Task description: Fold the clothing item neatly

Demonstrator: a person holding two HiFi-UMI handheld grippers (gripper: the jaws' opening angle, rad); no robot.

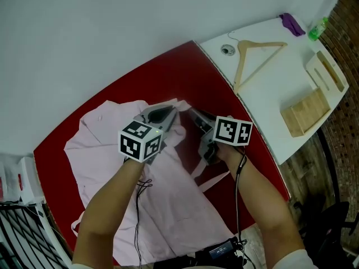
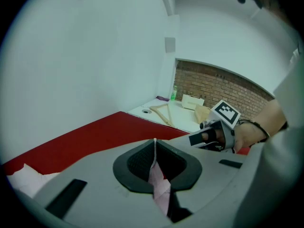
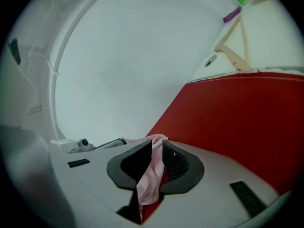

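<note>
Head view, looking steeply down: a pink shirt [image 1: 106, 156] lies spread and rumpled across a red table [image 1: 185, 72], covering much of its left and near part. Two bare forearms reach in from the bottom edge. Each hand holds a grey gripper topped by a cube with black-and-white square markers. The left gripper [image 1: 170, 112] and the right gripper [image 1: 194, 116] sit close together over the upper middle of the shirt, their tips angled toward each other, with a fold of pink cloth raised between them. To the right, a white table [image 1: 263, 100] stands against the red one. On it lie a wooden hanger [image 1: 255, 58], a wooden block [image 1: 305, 112] and a wooden tray [image 1: 325, 69]. At its far corner is a purple object [image 1: 291, 23] beside a green bottle [image 1: 317, 29]. Left gripper view: the jaws are pressed together, pinching a thin edge of the pink shirt between the dark pads. The right gripper shows just beyond, to the right. Right gripper view: the jaws are clamped on a thicker bunch of the pink shirt, which fills the narrow gap between the pads and trails back toward the camera, with the red table behind
</note>
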